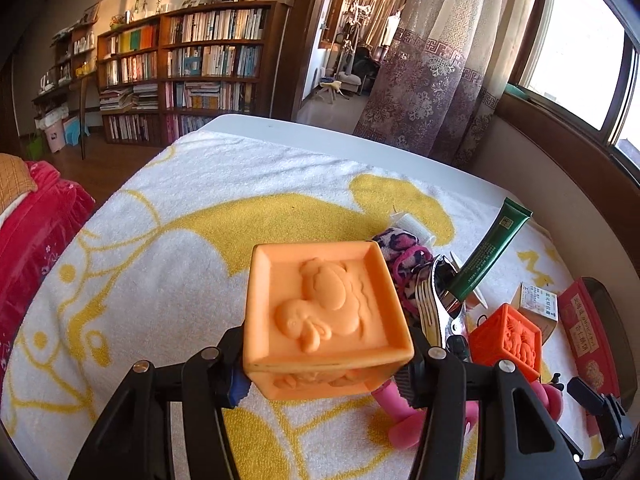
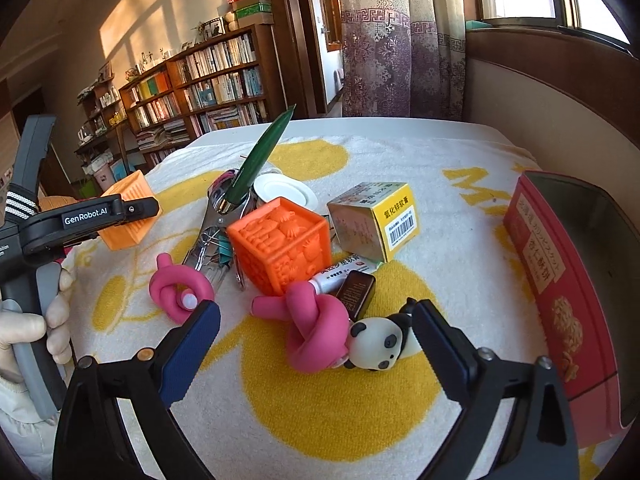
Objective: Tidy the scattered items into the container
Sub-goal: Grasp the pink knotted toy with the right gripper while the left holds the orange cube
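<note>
Soft pale-orange embossed cube (image 1: 326,320) sits clamped in the left gripper (image 1: 326,380) above the terry towel (image 1: 160,280); right gripper (image 2: 316,344) gapes wide, empty, around the glossy panda figurine (image 2: 378,342) beside the red box container (image 2: 560,280).

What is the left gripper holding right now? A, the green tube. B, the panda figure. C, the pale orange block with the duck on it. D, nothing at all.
C: in the left wrist view the left gripper has its fingers closed on the sides of the pale orange block, lifted above the towel, while the green tube stands propped in the pile and the panda figure lies in front of the open right gripper.
</note>
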Demonstrator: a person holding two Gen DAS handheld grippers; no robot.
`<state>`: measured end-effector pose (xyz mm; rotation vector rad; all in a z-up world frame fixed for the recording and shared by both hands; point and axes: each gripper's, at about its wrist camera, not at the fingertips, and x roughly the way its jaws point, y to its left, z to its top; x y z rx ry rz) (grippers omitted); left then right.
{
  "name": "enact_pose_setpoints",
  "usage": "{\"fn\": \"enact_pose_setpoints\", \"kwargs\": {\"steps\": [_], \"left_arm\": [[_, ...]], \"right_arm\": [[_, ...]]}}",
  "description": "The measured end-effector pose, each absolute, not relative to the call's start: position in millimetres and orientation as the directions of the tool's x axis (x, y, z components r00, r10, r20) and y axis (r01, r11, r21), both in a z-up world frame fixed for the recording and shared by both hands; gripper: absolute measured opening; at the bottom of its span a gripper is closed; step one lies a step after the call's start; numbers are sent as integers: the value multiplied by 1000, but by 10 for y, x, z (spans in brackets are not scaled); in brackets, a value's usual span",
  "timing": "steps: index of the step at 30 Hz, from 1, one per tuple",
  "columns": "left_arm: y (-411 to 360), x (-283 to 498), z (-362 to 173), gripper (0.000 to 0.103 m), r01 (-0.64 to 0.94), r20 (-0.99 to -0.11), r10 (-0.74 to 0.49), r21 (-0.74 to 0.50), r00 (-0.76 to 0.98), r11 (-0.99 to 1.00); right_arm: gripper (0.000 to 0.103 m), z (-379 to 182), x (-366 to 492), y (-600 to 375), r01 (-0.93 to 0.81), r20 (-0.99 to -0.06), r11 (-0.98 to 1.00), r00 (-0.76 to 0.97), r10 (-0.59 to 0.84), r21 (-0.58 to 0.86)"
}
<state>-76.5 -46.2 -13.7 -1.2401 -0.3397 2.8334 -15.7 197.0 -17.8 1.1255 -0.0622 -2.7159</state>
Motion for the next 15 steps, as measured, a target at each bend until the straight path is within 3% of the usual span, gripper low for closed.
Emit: {"fn": "enact_pose_setpoints", "kwargs": {"steps": [4,7,11,13,15], "left_arm": [[-410,-754,-141,58,46,-724,121,-207,-679,-977],[-389,-754,-160,58,44,-727,117,-199,-677,-979],[-401,-769,-201,58,54,-737,118,-204,-665,-977],[-418,-765,-198,58,59,-737,117,-208,-666,-976],[-427,-757,-186,58,62,-732,112,-206,-672,-977]], "right_arm": [[83,-250,-217,1955,123,-724,-991,-680,-117,44],[67,-234,-204,2004,107,-714,-993,-691,-113,53],[57,-211,-177,2051,106,-698,-991,-703,-137,87],[31,-161,-140,2066,143,-676,-978,-707,-207,149],[31,-128,-120,2115,135,-660,-973,-717,-225,186]]}}
